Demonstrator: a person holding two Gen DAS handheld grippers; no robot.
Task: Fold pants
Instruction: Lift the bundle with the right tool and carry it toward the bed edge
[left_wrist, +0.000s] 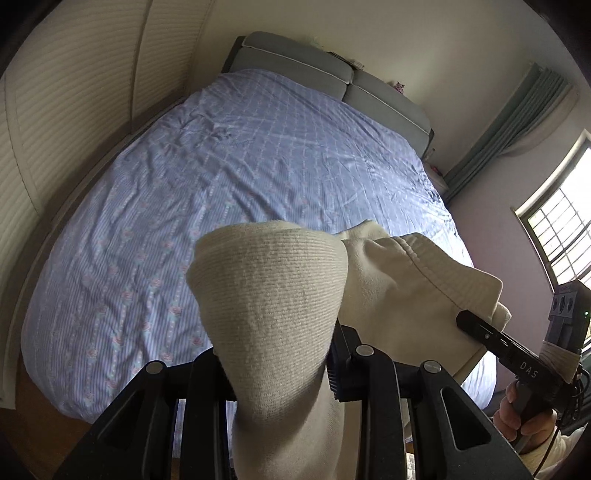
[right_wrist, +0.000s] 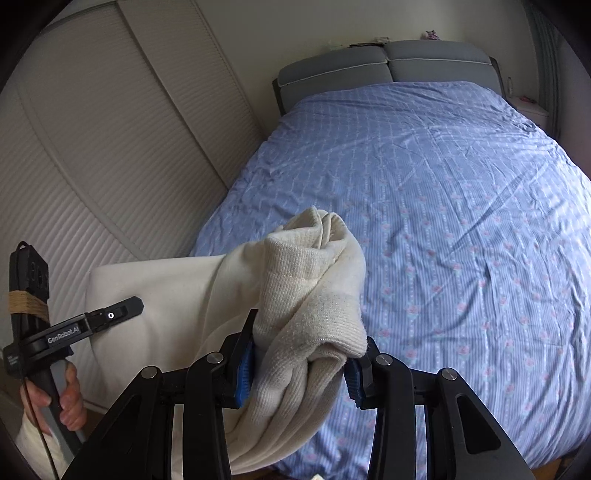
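Observation:
Cream knit pants (left_wrist: 273, 302) hang in the air over the foot of the bed, stretched between both grippers. My left gripper (left_wrist: 275, 365) is shut on a ribbed end of the pants, which bulges up between its fingers. My right gripper (right_wrist: 301, 363) is shut on the other bunched ribbed end of the pants (right_wrist: 306, 295), pinched between its blue pads (right_wrist: 244, 373). The right gripper also shows in the left wrist view (left_wrist: 480, 328), at the pants' right side. The left gripper also shows in the right wrist view (right_wrist: 122, 308), against the flat cream cloth.
A bed with a blue flowered cover (left_wrist: 236, 173) fills the space ahead; it also shows in the right wrist view (right_wrist: 443, 206). A grey headboard (left_wrist: 295, 62) stands at the far end. Slatted wardrobe doors (right_wrist: 92, 147) run along the left. A window (left_wrist: 561, 236) is on the right.

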